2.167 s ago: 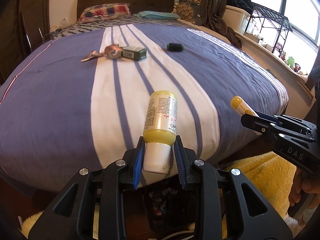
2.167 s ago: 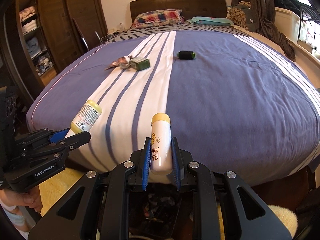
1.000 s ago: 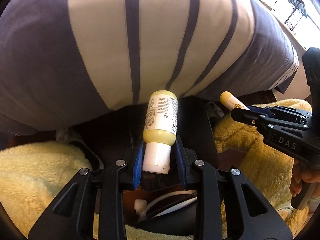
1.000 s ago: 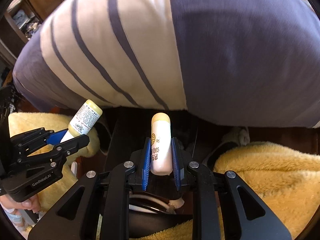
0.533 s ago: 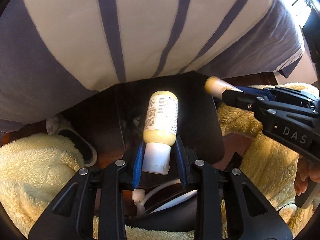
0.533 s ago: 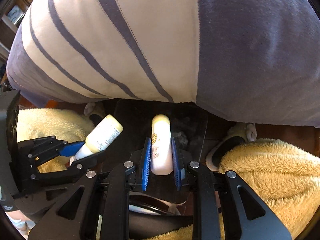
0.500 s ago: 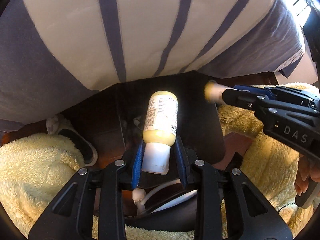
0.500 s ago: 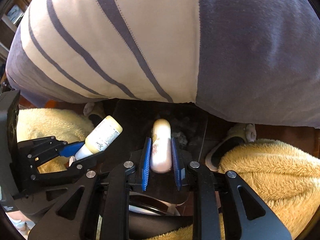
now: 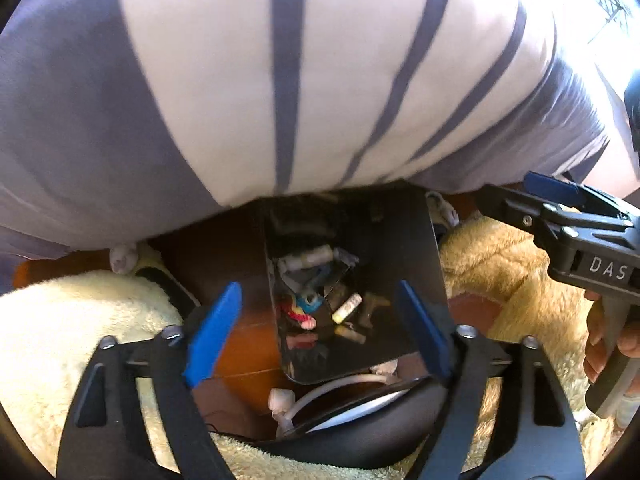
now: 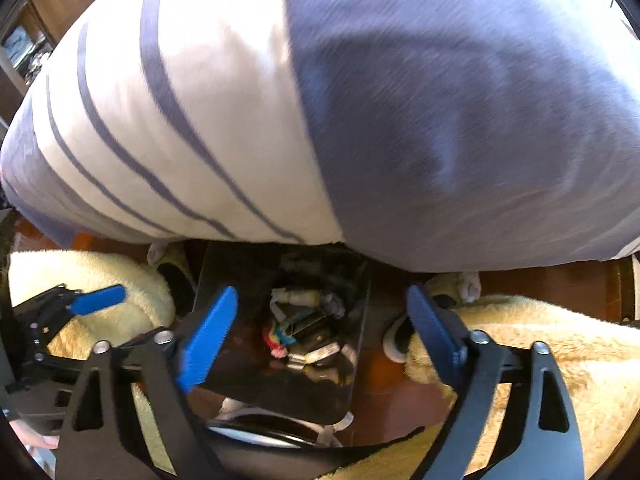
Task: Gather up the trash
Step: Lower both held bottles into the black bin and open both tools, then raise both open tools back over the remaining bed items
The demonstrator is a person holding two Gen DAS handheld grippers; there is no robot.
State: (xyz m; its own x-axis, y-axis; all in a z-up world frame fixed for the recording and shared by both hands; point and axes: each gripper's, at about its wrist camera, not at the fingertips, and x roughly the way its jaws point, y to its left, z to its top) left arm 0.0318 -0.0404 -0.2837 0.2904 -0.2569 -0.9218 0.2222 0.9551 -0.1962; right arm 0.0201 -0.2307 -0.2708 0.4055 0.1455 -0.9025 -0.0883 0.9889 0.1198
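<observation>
A black trash bin stands on the floor at the foot of the bed; it also shows in the right wrist view. Several pieces of trash lie inside, among them a yellow bottle and a pale bottle. My left gripper hangs open and empty above the bin. My right gripper is open and empty above it too, and shows at the right of the left wrist view. The left gripper shows at the left of the right wrist view.
The bed with its purple and white striped cover overhangs the bin's far side. Yellow fluffy rugs lie on both sides of the bin. Slippers lie on the wooden floor. A white cable lies near the bin.
Both grippers opened over the bin. The yellow lotion bottle left my left gripper and the cream tube left my right gripper; both dropped into the bin.
</observation>
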